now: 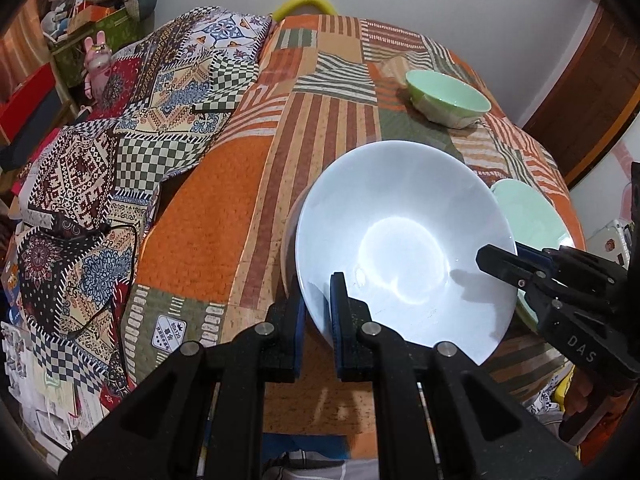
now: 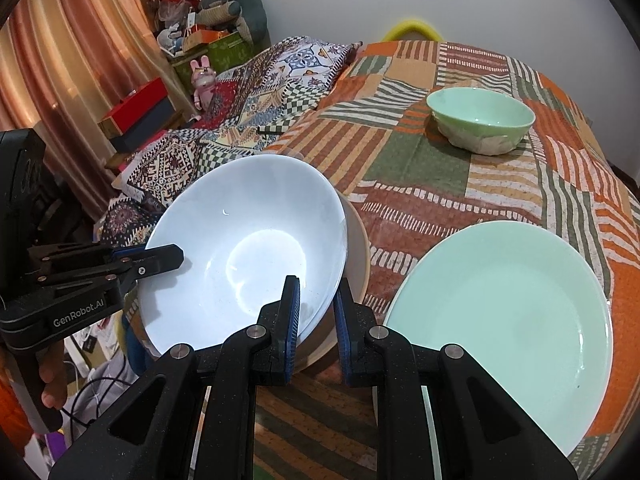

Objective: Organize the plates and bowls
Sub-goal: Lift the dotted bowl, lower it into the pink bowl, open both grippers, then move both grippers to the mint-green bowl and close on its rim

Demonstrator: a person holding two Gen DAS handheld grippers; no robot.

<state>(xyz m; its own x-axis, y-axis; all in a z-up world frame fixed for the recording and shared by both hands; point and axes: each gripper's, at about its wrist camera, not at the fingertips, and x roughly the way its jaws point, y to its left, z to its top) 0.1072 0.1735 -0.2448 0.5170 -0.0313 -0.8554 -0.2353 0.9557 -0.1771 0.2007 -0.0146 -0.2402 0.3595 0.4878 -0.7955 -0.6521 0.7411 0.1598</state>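
A white bowl point(image 1: 404, 240) point(image 2: 244, 248) is tilted over the table's near edge, resting in a beige bowl point(image 2: 358, 256) beneath it. My left gripper point(image 1: 318, 320) is shut on the white bowl's near-left rim. My right gripper point(image 2: 318, 312) is shut on its opposite rim, and its fingers point(image 1: 504, 260) show in the left wrist view. A pale green plate point(image 2: 508, 312) point(image 1: 528, 212) lies flat to the right. A green bowl point(image 1: 448, 98) point(image 2: 480, 120) stands at the far side.
The table carries an orange striped patchwork cloth point(image 1: 240, 216) point(image 2: 420, 184). A patterned quilt point(image 1: 120, 152) is heaped to the left. Boxes, a pink rabbit toy point(image 2: 203, 80) and curtains stand beyond it. A yellow chair back point(image 1: 306, 2) is behind the table.
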